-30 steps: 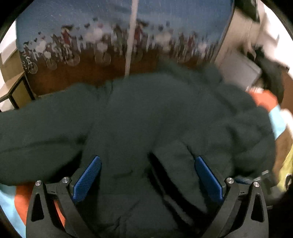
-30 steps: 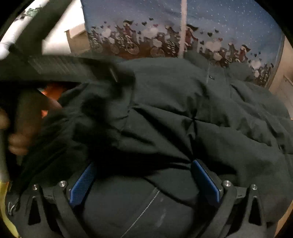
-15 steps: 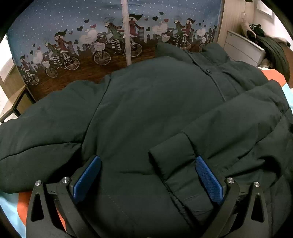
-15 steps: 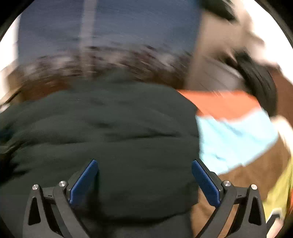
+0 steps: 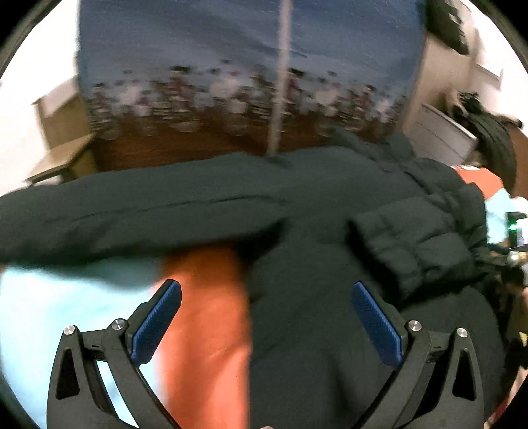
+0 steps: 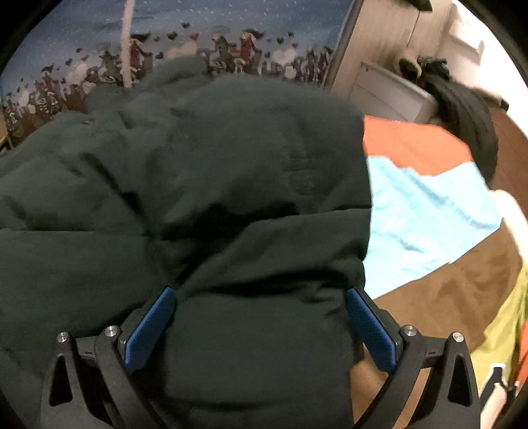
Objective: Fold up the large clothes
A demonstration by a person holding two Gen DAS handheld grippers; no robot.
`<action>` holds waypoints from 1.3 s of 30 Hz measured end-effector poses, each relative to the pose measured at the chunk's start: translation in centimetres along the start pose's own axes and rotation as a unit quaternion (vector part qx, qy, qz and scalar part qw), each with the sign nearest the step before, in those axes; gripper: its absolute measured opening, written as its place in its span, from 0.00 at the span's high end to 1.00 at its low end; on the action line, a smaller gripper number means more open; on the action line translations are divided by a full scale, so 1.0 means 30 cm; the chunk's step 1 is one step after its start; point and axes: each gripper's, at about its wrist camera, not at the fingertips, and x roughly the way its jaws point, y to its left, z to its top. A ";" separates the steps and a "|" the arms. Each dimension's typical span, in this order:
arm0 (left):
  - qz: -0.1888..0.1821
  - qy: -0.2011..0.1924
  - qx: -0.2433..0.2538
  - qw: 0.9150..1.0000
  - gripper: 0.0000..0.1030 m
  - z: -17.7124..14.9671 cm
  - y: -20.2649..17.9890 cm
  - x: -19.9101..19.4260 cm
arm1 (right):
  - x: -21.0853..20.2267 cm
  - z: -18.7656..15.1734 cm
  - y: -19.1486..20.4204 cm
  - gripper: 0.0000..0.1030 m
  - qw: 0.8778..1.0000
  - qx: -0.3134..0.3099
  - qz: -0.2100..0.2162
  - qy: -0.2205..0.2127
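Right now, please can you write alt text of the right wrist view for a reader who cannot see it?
A dark green puffer jacket fills most of the view, lying on a bedspread of orange, light blue and brown patches. The open right gripper hangs above the jacket's near edge, holding nothing. Behind is a blue cartoon-print panel.

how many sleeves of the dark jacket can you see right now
2. One sleeve stretches out to the left across the bedspread. The other sleeve is folded over the jacket body, cuff pointing left.
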 end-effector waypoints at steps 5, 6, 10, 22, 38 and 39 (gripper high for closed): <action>0.077 -0.016 -0.088 0.993 0.02 -0.016 0.236 -0.122 | -0.247 0.010 0.200 0.00 0.990 -0.028 0.064 -0.122; 0.089 -0.028 -0.113 0.989 0.02 -0.010 0.293 -0.151 | -0.274 0.017 0.266 0.00 0.987 -0.040 0.084 -0.131; 0.106 -0.063 -0.210 0.970 0.02 0.017 0.490 -0.231 | -0.308 0.056 0.543 0.00 0.975 -0.070 0.161 -0.135; 0.121 -0.091 -0.356 0.922 0.02 0.063 0.877 -0.212 | -0.071 0.078 0.902 0.00 0.984 -0.107 0.114 -0.082; 0.145 -0.174 -0.326 0.918 0.95 0.109 0.814 -0.230 | -0.126 0.060 0.859 0.00 0.974 -0.073 0.179 -0.118; 0.141 -0.189 -0.310 0.921 0.95 0.124 0.778 -0.257 | -0.165 0.069 0.819 0.00 0.968 -0.048 0.206 -0.132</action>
